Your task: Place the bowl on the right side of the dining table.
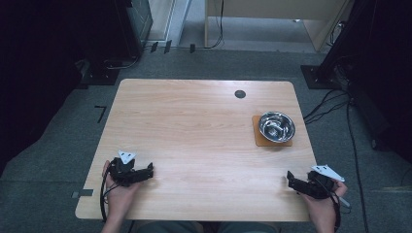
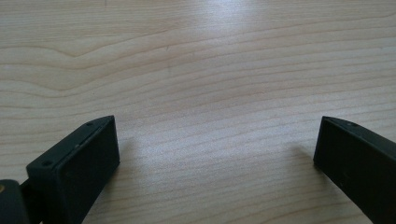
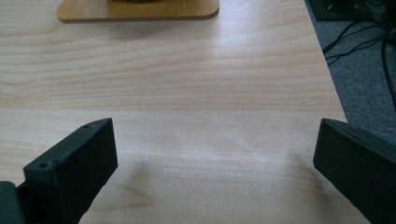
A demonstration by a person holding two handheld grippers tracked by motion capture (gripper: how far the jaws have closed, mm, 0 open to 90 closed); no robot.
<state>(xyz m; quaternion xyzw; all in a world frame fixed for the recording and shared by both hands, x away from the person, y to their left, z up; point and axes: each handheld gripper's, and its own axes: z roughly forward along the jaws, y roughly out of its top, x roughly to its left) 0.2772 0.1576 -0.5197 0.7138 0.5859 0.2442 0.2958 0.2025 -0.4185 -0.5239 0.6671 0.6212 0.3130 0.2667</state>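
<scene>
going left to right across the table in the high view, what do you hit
left gripper → small dark round hole → steel bowl on its wooden mat → right gripper

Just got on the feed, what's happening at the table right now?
A person rests a gripper in each hand near the table's front edge. The left gripper and right gripper are both open and hold nothing. A metal bowl sits on a wooden mat at the far right, untouched.
</scene>
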